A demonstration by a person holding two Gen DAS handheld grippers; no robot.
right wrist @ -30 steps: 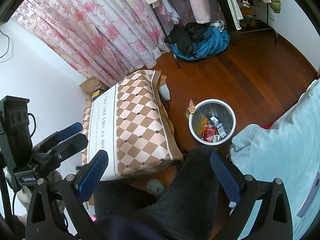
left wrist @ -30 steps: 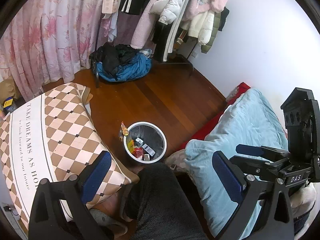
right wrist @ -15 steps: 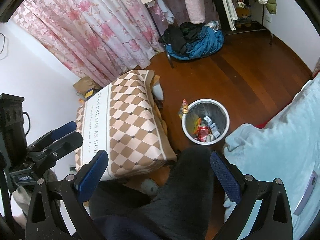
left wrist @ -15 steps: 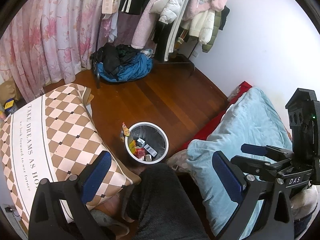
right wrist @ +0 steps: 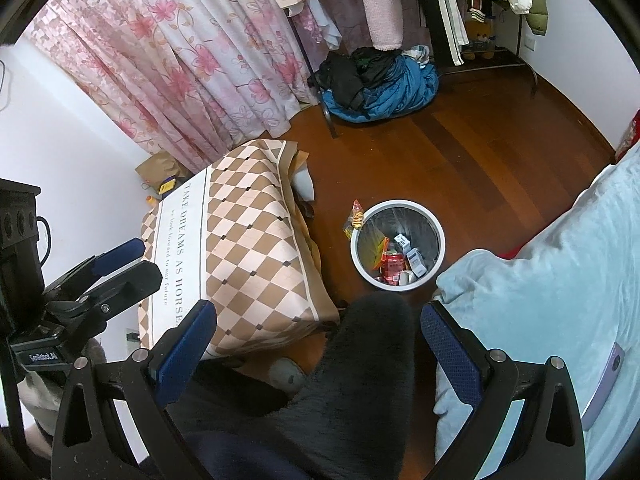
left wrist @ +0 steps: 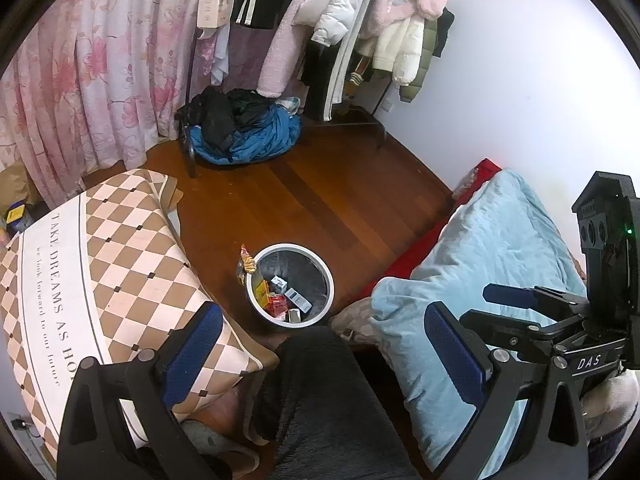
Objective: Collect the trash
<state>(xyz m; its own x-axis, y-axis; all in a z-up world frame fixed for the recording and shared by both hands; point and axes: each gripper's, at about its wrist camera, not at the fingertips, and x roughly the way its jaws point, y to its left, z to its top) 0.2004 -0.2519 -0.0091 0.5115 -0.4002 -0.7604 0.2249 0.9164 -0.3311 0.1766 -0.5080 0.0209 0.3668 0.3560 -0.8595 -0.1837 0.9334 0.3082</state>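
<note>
A round white-rimmed bin [left wrist: 316, 256] [right wrist: 440, 236] stands on the wooden floor, holding a red can, small boxes and wrappers. A yellow and orange wrapper [left wrist: 246, 265] [right wrist: 355, 218] hangs at the bin's left rim. My left gripper [left wrist: 324, 352] is open and empty, held high above a person's dark fuzzy knee. My right gripper [right wrist: 318, 344] is open and empty too, above the same knee. Each gripper shows in the other's view, the right gripper [left wrist: 568, 320] at the far right and the left gripper [right wrist: 84, 276] at the far left.
A table under a checkered cloth [left wrist: 100, 272] [right wrist: 248, 248] stands left of the bin. A bed with a light blue quilt [left wrist: 488, 264] [right wrist: 560, 288] lies to the right, a purple phone [right wrist: 608, 380] on it. A clothes rack and a blue clothes pile [left wrist: 248, 136] stand behind.
Both grippers have drifted slightly, so the bin and table sit a little differently in each view. Both stay open and empty.
</note>
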